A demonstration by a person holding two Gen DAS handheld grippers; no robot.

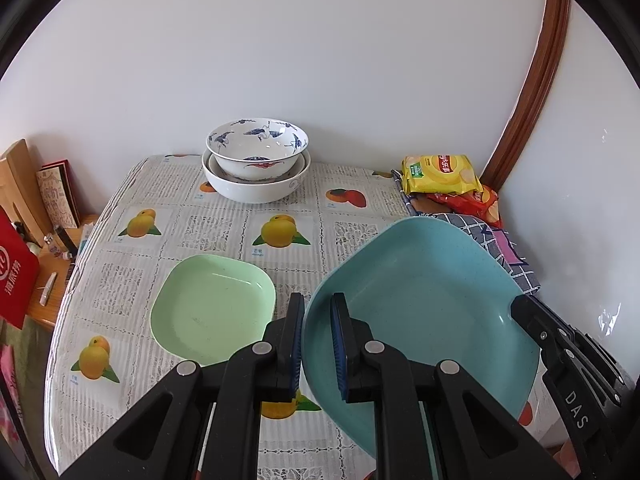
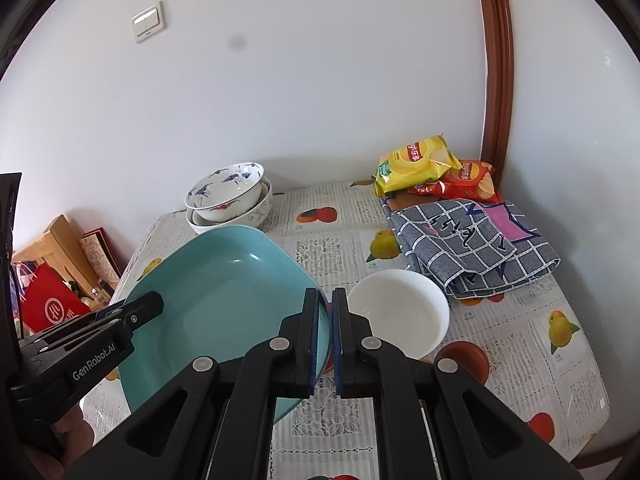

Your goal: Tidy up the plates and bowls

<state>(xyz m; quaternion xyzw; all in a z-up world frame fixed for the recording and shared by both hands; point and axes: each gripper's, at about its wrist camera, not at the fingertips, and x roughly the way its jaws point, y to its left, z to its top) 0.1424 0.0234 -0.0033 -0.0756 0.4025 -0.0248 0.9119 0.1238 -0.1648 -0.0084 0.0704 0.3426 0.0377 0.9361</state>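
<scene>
step: carry blue plate [image 1: 420,312] | fingers: my L gripper [image 1: 318,344] & R gripper [image 2: 325,340] both clamped on opposite rims | pos: lifted, just right of green plate [image 1: 214,308] | tip: keep level, lower onto green, release together

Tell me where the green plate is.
In the left wrist view, the green plate lies flat on the table, left of the raised blue plate and in front of the stacked bowls.

Fruit-print table [image 1: 224,220] — green plate [image 1: 214,308], stacked bowls [image 1: 256,166], white bowl [image 2: 400,312]
</scene>
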